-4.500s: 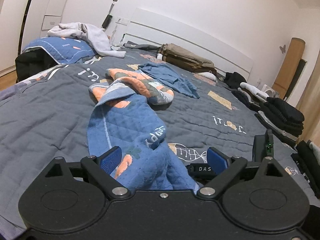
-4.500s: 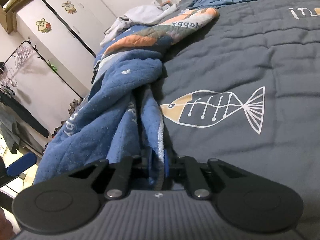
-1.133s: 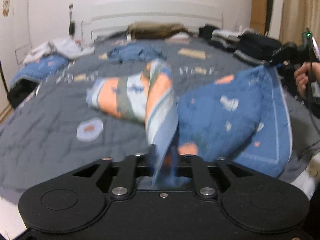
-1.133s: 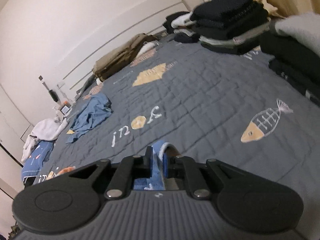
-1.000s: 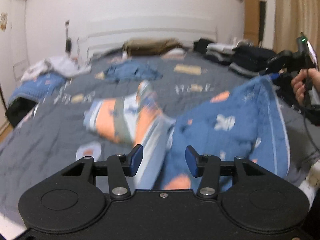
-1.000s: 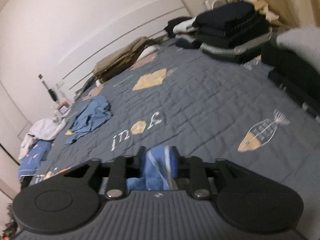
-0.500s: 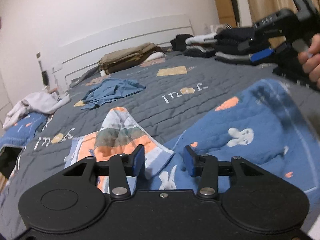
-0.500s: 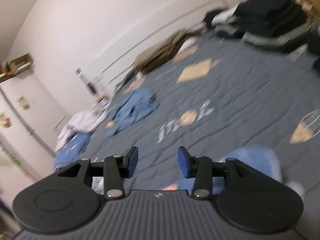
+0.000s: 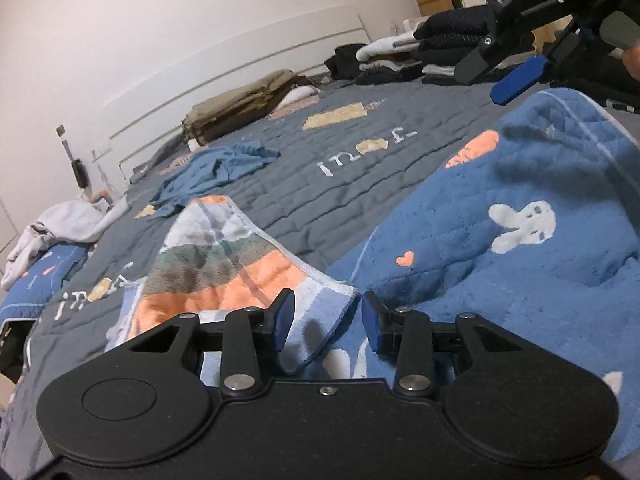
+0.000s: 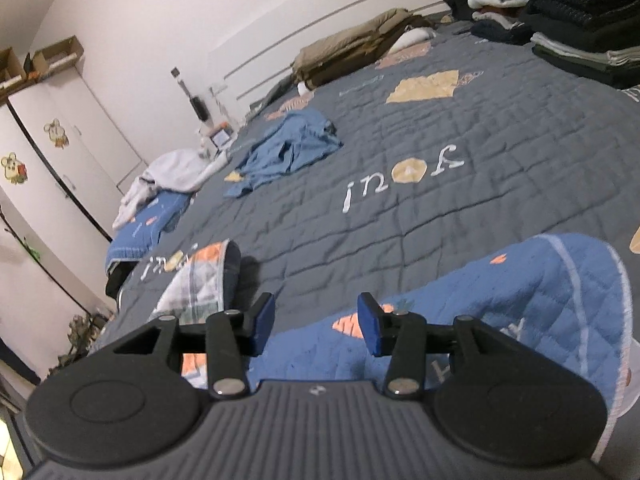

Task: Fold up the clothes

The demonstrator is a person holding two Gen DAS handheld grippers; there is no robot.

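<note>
A blue quilted garment (image 9: 500,248) with rabbit and carrot prints lies spread on the grey bed quilt (image 9: 360,184). Its striped orange and grey part (image 9: 216,264) lies to the left. My left gripper (image 9: 325,322) is open, with a corner of the striped cloth lying loose between its fingers. My right gripper (image 10: 315,324) is open and empty just above the blue garment (image 10: 520,292). It also shows at the top right of the left wrist view (image 9: 520,76).
A crumpled blue garment (image 10: 288,148) lies mid-bed. A white garment (image 10: 168,176) sits on a blue pillow at the left. Folded tan clothes (image 10: 352,52) lie by the headboard. Stacks of dark folded clothes (image 10: 580,12) stand at the right. A white wardrobe (image 10: 52,168) stands left.
Both grippers let go of the blue garment and opened. The garment dropped and now lies spread on the bed. Both grippers have pulled back a little.
</note>
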